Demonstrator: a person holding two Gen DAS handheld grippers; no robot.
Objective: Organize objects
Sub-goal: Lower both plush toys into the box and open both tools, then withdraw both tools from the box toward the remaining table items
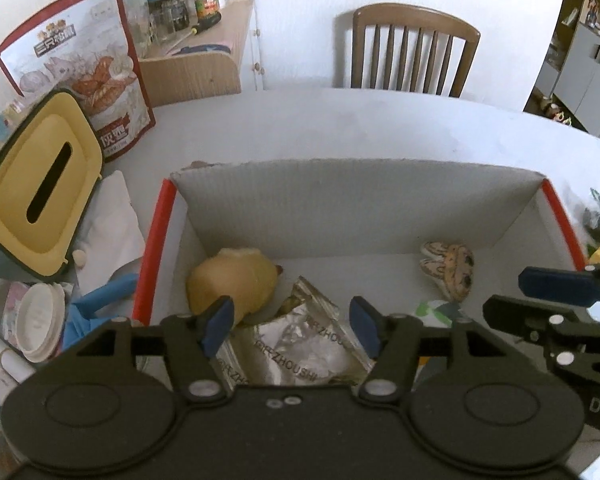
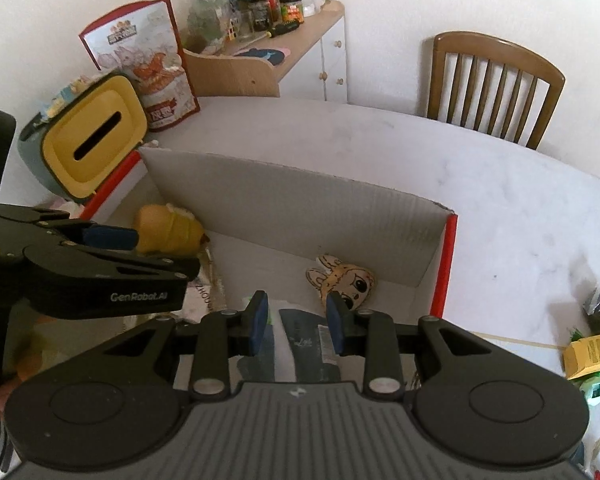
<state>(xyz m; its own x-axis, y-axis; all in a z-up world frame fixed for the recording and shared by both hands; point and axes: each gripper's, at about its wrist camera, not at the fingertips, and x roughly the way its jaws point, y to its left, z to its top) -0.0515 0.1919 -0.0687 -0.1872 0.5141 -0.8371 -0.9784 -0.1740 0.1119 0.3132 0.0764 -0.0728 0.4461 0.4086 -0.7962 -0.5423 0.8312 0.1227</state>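
An open cardboard box [image 1: 340, 208] with red edges sits on the white table. Inside lie a yellow plush toy [image 1: 236, 276], a silver foil packet [image 1: 300, 344], a cartoon-face plush [image 1: 452, 268] and a dark flat packet [image 2: 304, 344]. My left gripper [image 1: 292, 326] is open and empty above the foil packet. My right gripper [image 2: 296, 324] is open and empty above the dark packet, near the cartoon-face plush [image 2: 344, 282]. The box [image 2: 300, 208] and yellow plush [image 2: 168, 228] also show in the right wrist view.
A yellow tissue box [image 1: 40, 188], a snack bag [image 1: 84, 64], white tissue [image 1: 108, 232] and cups [image 1: 40, 320] crowd the table's left. A yellow carton [image 2: 592, 352] and wrappers lie right of the box. A wooden chair [image 1: 412, 52] and a cabinet [image 2: 292, 52] stand behind.
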